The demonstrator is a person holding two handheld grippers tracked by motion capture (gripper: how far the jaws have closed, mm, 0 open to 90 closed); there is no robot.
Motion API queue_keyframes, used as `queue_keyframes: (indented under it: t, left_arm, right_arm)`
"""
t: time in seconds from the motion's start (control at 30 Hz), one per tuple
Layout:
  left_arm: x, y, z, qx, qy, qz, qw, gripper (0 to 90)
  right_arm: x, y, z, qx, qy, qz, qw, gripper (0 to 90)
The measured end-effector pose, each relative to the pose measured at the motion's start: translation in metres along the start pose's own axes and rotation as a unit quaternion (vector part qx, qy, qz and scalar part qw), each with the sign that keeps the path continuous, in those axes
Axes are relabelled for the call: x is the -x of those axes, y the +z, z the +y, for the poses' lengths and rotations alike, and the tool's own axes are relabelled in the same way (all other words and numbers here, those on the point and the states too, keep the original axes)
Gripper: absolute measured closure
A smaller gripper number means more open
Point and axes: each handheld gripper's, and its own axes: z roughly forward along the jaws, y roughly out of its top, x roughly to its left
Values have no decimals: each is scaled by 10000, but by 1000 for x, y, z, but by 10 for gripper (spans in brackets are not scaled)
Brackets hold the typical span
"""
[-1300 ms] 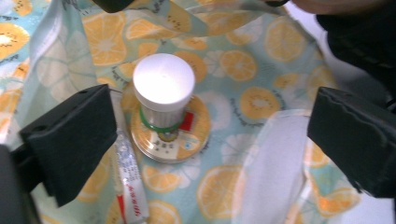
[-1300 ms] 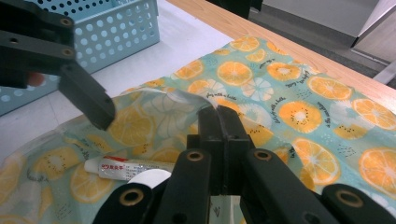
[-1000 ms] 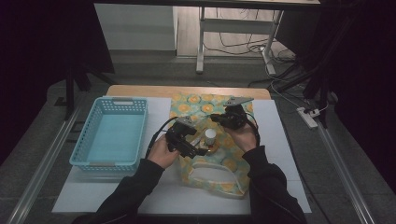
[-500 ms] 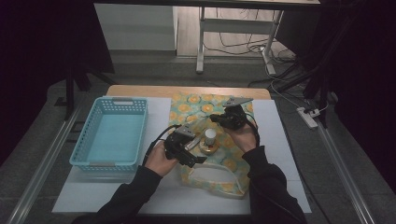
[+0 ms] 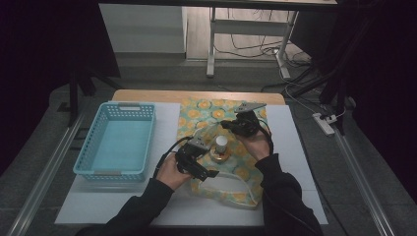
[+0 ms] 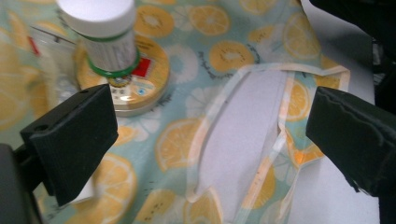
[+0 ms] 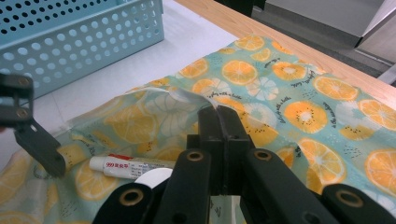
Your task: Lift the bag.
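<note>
A cloth bag (image 5: 211, 110) printed with orange slices lies on the white mat. On it a white-capped bottle (image 5: 222, 143) stands upright on a round gold tin (image 5: 220, 157). My left gripper (image 5: 203, 160) hovers low beside them, jaws wide open. Between its jaws in the left gripper view (image 6: 210, 126) lies only the bag's pale strap loop (image 6: 243, 121), with the bottle (image 6: 105, 37) and tin (image 6: 140, 81) at upper left. My right gripper (image 5: 226, 124) is behind the bottle, shut (image 7: 218, 114) on the bag's raised rim (image 7: 184, 96). A white tube (image 7: 133, 166) lies just below.
A light blue perforated basket (image 5: 118, 142) stands on the mat to the left of the bag, seen close in the right gripper view (image 7: 79, 37). The wooden table edge (image 5: 196, 95) runs behind. Bare white mat (image 5: 295, 142) lies right of the bag.
My left gripper has come down and toward the near side, closer to the cloth beside the tin. The right gripper, bottle and tin have stayed put.
</note>
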Motion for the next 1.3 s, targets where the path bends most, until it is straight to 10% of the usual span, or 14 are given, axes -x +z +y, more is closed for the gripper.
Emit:
queue_keyframes:
  t: [0.53, 0.83, 1.3]
  left_arm:
    - [3, 39, -13, -499, 411, 43, 9979, 15]
    - [1, 50, -19, -828, 524, 460, 9941, 106]
    - [-6, 37, -20, -780, 293, 558, 9950, 668]
  right_arm:
    - [-1, 0, 0, -17, -8, 9, 10000, 900]
    - [0, 1, -1, -23, -5, 6, 10000, 900]
    - [0, 1, -1, -36, -14, 21, 10000, 900]
